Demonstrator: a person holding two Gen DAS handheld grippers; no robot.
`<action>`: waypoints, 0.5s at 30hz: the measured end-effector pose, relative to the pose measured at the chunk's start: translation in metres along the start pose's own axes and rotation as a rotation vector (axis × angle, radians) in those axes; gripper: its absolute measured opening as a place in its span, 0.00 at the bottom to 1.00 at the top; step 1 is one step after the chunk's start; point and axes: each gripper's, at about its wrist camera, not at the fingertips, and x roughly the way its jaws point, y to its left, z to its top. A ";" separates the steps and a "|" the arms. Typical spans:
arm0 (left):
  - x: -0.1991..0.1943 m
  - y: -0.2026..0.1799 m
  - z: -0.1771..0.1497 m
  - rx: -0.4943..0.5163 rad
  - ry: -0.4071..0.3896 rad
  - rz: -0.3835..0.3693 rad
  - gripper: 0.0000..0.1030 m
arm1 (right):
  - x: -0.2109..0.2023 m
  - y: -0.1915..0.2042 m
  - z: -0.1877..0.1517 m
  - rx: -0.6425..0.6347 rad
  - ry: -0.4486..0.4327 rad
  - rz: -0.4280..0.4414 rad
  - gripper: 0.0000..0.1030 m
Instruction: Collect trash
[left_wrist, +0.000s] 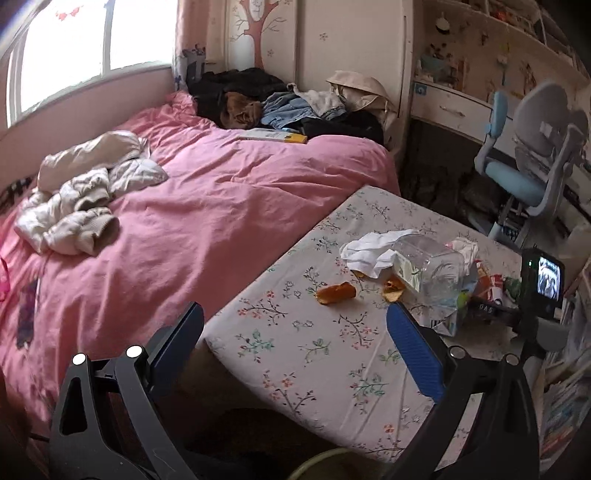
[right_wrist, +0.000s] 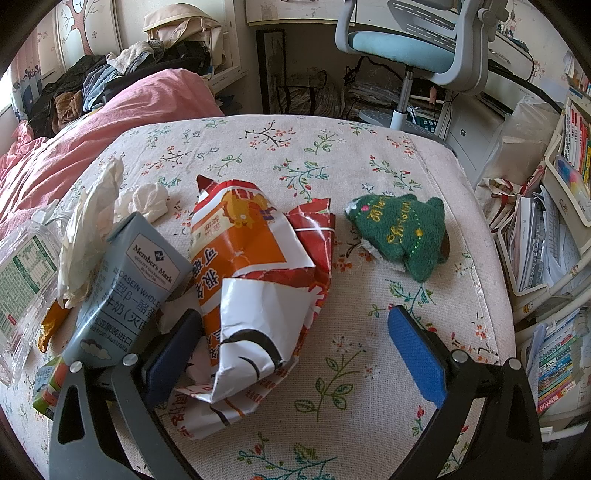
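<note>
the trash lies in a loose cluster on the floral-covered table (right_wrist: 424, 177) beside the pink bed (left_wrist: 221, 206). the right gripper (right_wrist: 295, 343) is low over the table with its fingers wide apart and nothing held. the crumpled orange-and-white snack bag (right_wrist: 255, 280) sits between them, nearer the left finger. the grey milk carton (right_wrist: 125, 280) leans just left of the bag, with crumpled white tissue (right_wrist: 147, 201) behind it and a clear plastic container (right_wrist: 22, 280) at the far left. a green knitted christmas item (right_wrist: 402, 232) lies apart to the right; it does not look like trash and is best left alone.

the left gripper (left_wrist: 295, 354) hangs at the near table edge, fingers also wide apart and empty. from its view, orange peel pieces (left_wrist: 336, 293) lie ahead, short of the container (left_wrist: 428, 266).

the step in hand appears to be grasping the snack bag. recommended procedure:
- centre the bag between the fingers before closing.
- close on the bunched middle, not a loose flap, since thin foil slips and tears.
- keep the left finger clear of the carton so it does not tip.
- lift straight up.

no bin is clearly identifiable in either view.
</note>
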 end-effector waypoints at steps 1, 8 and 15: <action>0.002 0.000 -0.001 -0.004 0.011 0.021 0.94 | 0.000 -0.001 0.000 0.000 0.000 0.000 0.93; 0.008 0.007 -0.004 -0.021 0.044 0.026 0.94 | 0.000 -0.001 0.000 0.000 0.000 0.000 0.93; 0.032 -0.005 -0.002 -0.020 0.100 -0.071 0.93 | 0.000 0.000 0.000 0.000 0.000 0.000 0.93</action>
